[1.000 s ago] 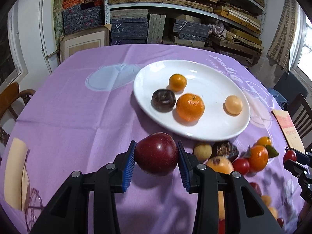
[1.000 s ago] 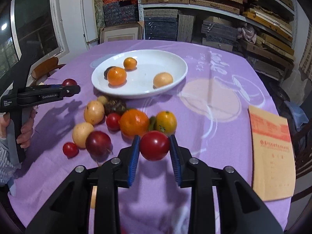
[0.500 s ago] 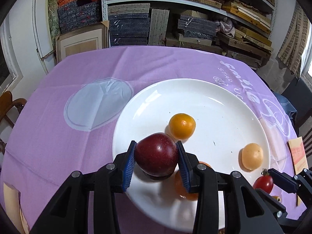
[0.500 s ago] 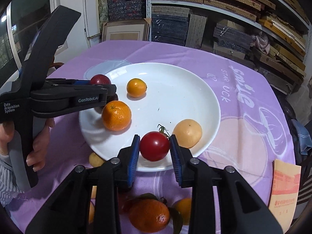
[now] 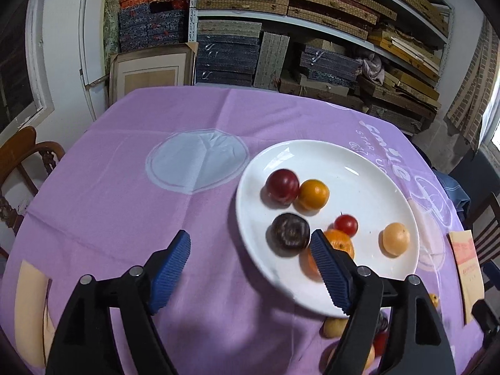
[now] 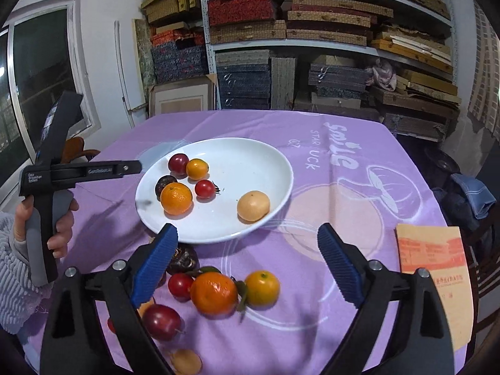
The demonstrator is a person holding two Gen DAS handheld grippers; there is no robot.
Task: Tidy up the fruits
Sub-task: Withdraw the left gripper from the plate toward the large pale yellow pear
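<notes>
Right now, quick notes:
Left gripper (image 5: 250, 256): jaws just been opening, now spread wide, nothing btwn them; hangs over near-left edge of the plate (image 5: 375, 168).
Right gripper (image 6: 247, 247): jaws also just been opening, spread wide & empty, above the tabletop (image 6: 343, 218) at plate's near rim.
Dark red plum (image 5: 282, 186): lying on plate, far-left part, touching the small orange (image 5: 313, 194).
Cherry tomato (image 6: 205, 188): on plate, mid, stem to one side, just beside the big orange (image 6: 176, 198).
Other plate items: dark purple fruit (image 5: 290, 231) near left rim; pale yellow-orange fruit (image 6: 253, 205) apart on the right.
Loose pile (image 6: 215, 290): oranges, red fruits, still on purple cloth near side of plate.
Hand (image 6: 47, 218): person's left hand w/ fuzzy sleeve grips the left tool's handle.
Envelope (image 6: 437, 268): flat on cloth, far right.
</notes>
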